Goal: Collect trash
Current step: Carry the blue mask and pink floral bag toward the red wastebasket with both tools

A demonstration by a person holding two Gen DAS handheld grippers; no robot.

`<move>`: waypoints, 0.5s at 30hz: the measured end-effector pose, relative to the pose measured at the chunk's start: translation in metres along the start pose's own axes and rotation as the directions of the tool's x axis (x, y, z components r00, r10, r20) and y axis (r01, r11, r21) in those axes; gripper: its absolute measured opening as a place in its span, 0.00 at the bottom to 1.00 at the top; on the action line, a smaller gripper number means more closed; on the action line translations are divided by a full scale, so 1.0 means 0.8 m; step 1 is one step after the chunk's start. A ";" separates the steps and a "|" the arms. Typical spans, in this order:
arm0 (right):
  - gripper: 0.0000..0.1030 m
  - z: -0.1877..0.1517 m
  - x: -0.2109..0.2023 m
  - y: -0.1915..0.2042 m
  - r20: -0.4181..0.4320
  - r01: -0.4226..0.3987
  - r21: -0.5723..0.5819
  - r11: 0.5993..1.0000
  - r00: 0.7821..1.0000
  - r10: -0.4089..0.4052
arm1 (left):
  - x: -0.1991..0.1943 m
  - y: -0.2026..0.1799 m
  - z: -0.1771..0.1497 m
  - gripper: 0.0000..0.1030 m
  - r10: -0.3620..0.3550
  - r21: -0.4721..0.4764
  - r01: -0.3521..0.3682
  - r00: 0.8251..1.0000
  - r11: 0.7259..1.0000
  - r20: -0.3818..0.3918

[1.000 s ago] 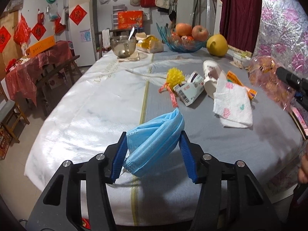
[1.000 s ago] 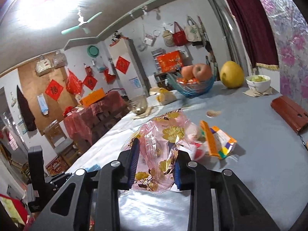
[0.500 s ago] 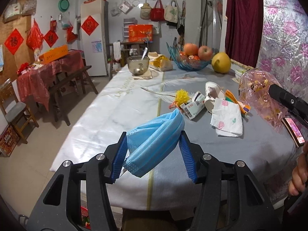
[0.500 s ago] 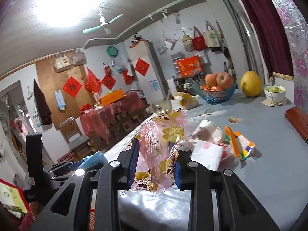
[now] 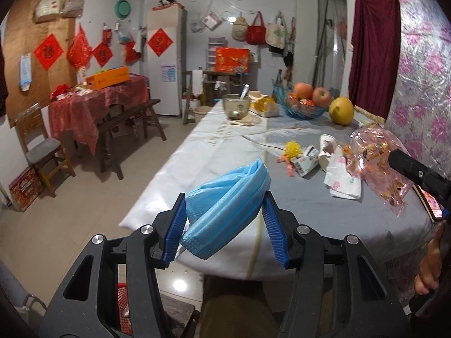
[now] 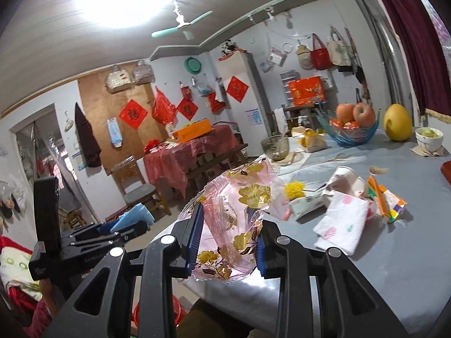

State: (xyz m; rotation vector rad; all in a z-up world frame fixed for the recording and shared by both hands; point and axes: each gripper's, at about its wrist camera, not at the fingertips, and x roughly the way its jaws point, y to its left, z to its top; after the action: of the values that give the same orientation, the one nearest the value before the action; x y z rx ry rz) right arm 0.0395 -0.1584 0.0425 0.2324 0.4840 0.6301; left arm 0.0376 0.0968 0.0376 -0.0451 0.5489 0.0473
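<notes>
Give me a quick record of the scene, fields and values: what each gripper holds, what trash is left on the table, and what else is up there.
left gripper: shut on blue mask
right gripper: shut on pink wrapper
trash left on table: napkin, paper cup, small carton, yellow pompom, orange packet
other things on table: fruit bowl, pomelo, glass bowl with spoon
bin: cannot tell; a red mesh basket shows on the floor
</notes>
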 end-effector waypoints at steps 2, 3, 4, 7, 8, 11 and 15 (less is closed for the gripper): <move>0.32 -0.004 -0.001 0.012 -0.006 -0.009 -0.013 1.000 1.000 0.009 | -0.011 0.015 -0.007 0.52 0.022 -0.014 -0.022 1.000 1.000 0.003; 0.32 -0.006 -0.001 0.019 -0.011 -0.016 -0.020 1.000 1.000 0.015 | -0.015 0.022 -0.010 0.52 0.034 -0.020 -0.034 0.999 0.999 0.003; 0.32 -0.009 -0.001 0.025 -0.016 -0.022 -0.027 0.999 1.000 0.022 | -0.019 0.028 -0.014 0.52 0.043 -0.027 -0.043 0.999 0.999 0.002; 0.32 -0.017 0.000 0.042 -0.034 -0.037 -0.051 0.998 0.999 0.035 | -0.029 0.053 -0.026 0.52 0.072 -0.056 -0.073 0.997 0.996 -0.009; 0.32 -0.019 0.001 0.047 -0.041 -0.041 -0.058 0.997 0.998 0.039 | -0.032 0.063 -0.032 0.52 0.083 -0.069 -0.084 0.996 0.994 -0.014; 0.32 -0.030 0.011 0.064 -0.072 -0.055 -0.083 0.995 0.996 0.049 | -0.034 0.086 -0.046 0.52 0.116 -0.097 -0.118 0.993 0.988 -0.032; 0.32 -0.048 0.030 0.084 -0.130 -0.070 -0.116 0.991 0.990 0.055 | -0.026 0.116 -0.066 0.52 0.144 -0.128 -0.152 0.987 0.980 -0.071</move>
State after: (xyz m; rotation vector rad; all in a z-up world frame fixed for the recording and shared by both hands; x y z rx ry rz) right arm 0.0031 -0.0886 0.0244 0.0943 0.5601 0.7362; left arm -0.0131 0.1856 0.0006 -0.1367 0.6098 0.2283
